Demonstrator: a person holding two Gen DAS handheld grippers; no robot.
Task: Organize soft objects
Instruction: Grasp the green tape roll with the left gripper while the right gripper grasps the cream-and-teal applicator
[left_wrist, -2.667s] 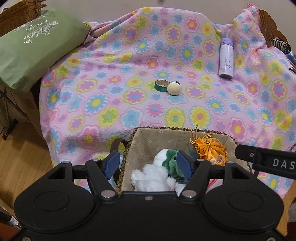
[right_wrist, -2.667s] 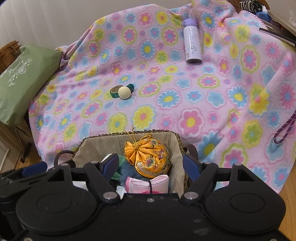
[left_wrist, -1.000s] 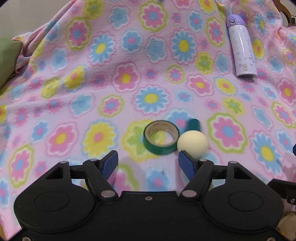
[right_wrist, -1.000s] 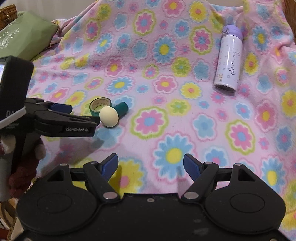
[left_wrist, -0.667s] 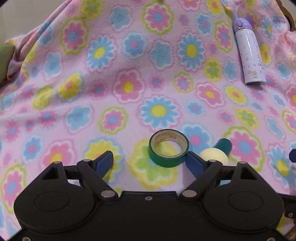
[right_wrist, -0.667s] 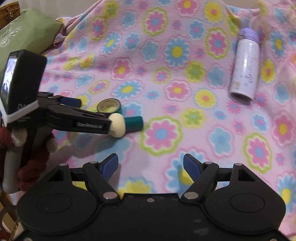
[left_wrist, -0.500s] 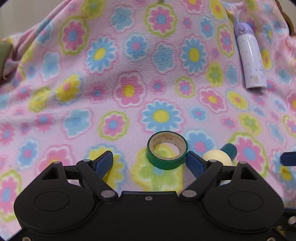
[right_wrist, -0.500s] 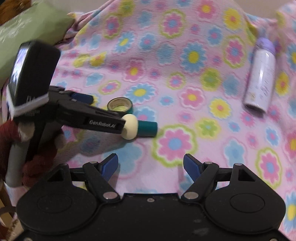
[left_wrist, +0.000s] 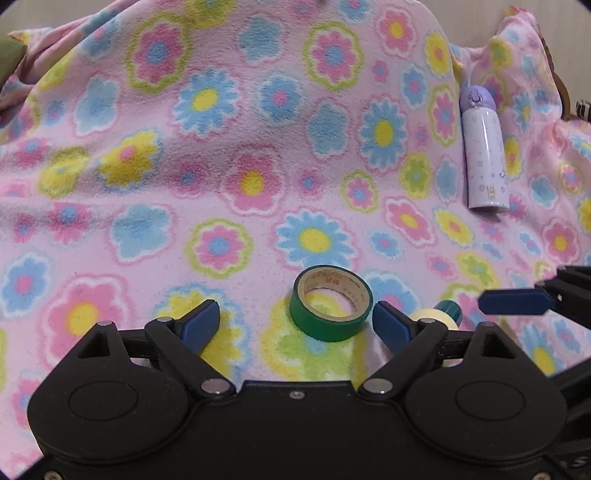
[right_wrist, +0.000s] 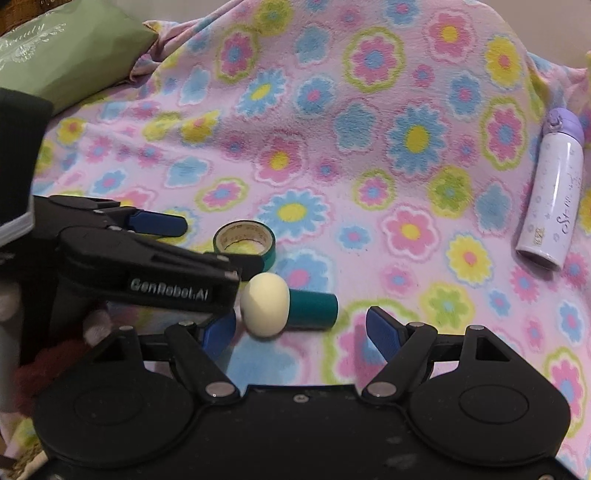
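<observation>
On the flowered blanket (left_wrist: 229, 192), your two grippers close in on small items.

Your left gripper (left_wrist: 295, 321) has just been opening; its jaws stand apart around the green tape roll (left_wrist: 330, 302), not pressing. Your right gripper (right_wrist: 301, 326), jaws just narrowing but clear, frames the cream-headed sponge (right_wrist: 266, 299). Purple bottle (right_wrist: 552, 195) lies well apart.
</observation>
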